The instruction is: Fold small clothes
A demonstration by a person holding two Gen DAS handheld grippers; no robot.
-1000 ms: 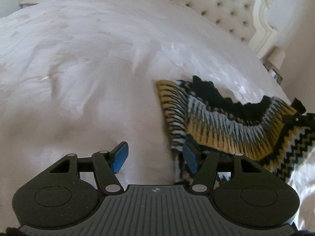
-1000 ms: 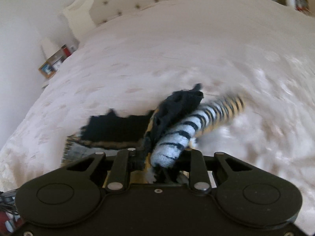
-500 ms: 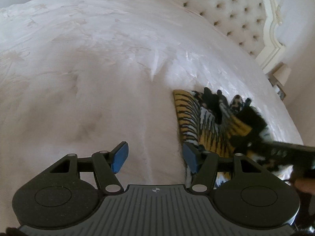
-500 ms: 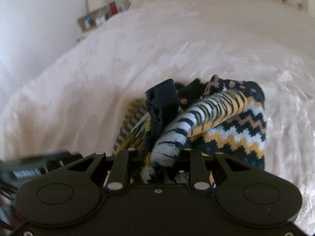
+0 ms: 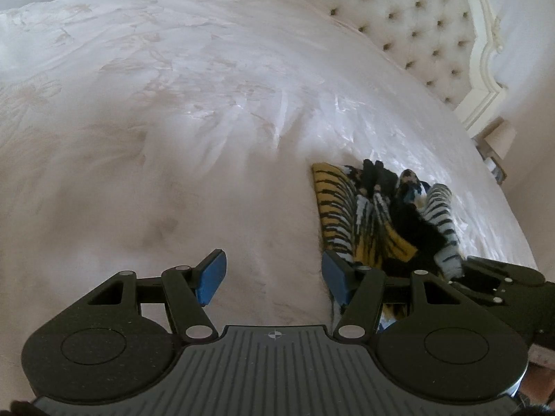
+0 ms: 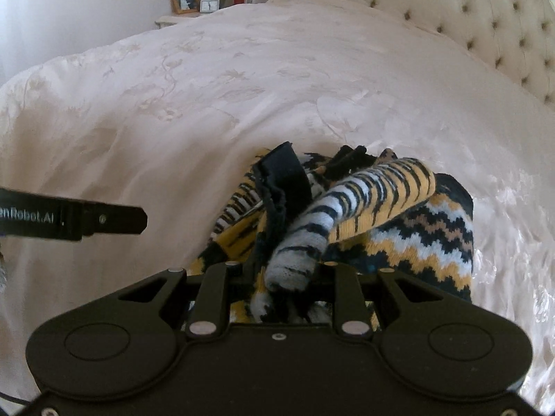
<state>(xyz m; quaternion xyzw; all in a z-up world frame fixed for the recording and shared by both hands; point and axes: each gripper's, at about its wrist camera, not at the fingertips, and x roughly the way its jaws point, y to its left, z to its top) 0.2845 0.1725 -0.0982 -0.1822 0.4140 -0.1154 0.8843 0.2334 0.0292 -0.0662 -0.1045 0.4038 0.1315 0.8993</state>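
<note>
Currently mid-fold: right gripper (image 6: 284, 277) clamped on a bunched end of the knit garment (image 6: 399, 239), low centre of the right wrist view, resting on the bedspread (image 6: 208, 104). Left gripper (image 5: 274, 277) stands apart, empty, beside the garment's yellow edge (image 5: 333, 201). Likely best: lay the held end flat and square before letting go. Only the left view shows the blue pads (image 5: 211, 277); only the right shows the zigzag panel.

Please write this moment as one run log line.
left tongs: open, empty | right tongs: shut on knit garment | garment: bunched, folded over on bed
</note>
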